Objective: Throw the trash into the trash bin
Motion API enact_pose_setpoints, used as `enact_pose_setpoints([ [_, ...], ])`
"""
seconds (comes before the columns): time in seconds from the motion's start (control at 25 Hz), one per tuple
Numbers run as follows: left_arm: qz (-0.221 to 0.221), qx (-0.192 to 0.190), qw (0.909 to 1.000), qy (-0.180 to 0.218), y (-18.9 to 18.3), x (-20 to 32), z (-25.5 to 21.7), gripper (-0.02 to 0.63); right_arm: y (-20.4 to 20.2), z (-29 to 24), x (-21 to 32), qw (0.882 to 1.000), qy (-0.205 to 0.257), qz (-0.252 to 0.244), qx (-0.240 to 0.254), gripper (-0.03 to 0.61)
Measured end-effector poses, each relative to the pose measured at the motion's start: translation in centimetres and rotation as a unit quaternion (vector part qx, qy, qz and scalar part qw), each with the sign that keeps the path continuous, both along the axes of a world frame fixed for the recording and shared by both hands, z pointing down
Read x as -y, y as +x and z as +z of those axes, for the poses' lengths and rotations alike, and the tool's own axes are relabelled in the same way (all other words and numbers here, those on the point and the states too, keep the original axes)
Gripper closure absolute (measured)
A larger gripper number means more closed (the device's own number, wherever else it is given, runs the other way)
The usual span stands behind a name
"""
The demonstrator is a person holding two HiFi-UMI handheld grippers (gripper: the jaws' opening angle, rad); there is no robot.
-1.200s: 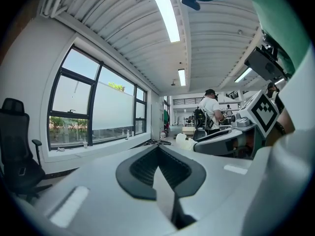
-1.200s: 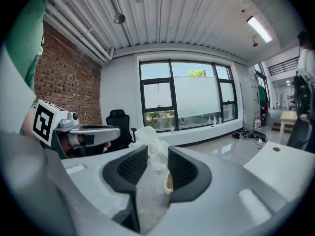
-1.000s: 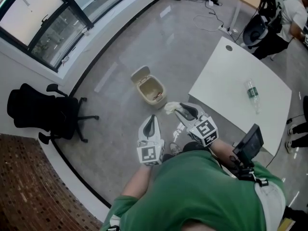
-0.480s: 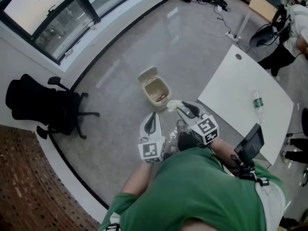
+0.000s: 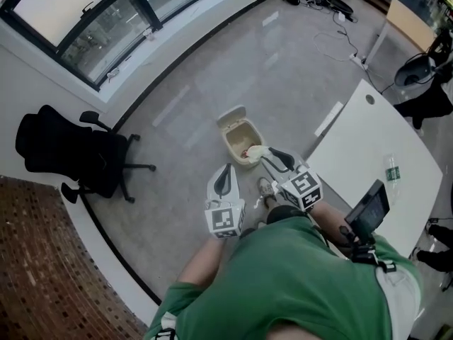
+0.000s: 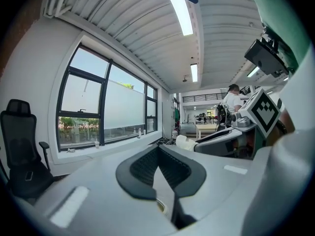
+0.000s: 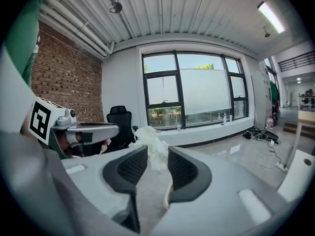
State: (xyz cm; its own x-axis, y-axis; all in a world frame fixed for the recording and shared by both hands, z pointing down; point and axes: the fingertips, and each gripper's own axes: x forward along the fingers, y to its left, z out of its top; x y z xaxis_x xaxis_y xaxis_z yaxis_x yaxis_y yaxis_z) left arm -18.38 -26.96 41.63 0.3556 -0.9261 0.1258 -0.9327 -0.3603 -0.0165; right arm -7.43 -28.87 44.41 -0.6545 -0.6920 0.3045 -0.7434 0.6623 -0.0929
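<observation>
Crumpled tissue (image 5: 255,151) clamped between right tongs (image 7: 156,155), held at open trash bin's (image 5: 236,129) lower-right rim, frame centre, left tongs (image 6: 158,150) closed, empty.

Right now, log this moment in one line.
left gripper: shut, empty | right gripper: shut on tissue | tissue: by open bin

Floor (image 5: 212,69), mid-frame – polished grey, glossy w/ reflections. Brick wall (image 5: 42,261), lower left – rough, matt. Trash bin (image 5: 231,116): beige plastic, matt. Trash (image 5: 256,151): crumpled white paper. Right gripper (image 7: 156,152): smooth grey plastic shell, pads (image 7: 183,170) black, ribbed. Table (image 5: 368,140) white, smooth. Chair (image 5: 64,151) black cloth.
</observation>
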Motion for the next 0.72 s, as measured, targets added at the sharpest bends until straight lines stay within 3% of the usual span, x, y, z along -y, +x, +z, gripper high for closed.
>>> enact_pose_setpoints([
  [0.4, -0.011, 0.013, 0.9989, -0.044, -0.9, 6.3, 3.4, 0.607, -1.0, 3.6, 6.1, 0.999, -0.04, -0.005, 0.003, 0.445],
  [0.72, -0.01, 0.031, 0.995, -0.094, 1.4, 12.4, 6.0, 0.607, 0.5, 6.3, 12.3, 0.996, -0.086, -0.008, 0.012, 0.445],
])
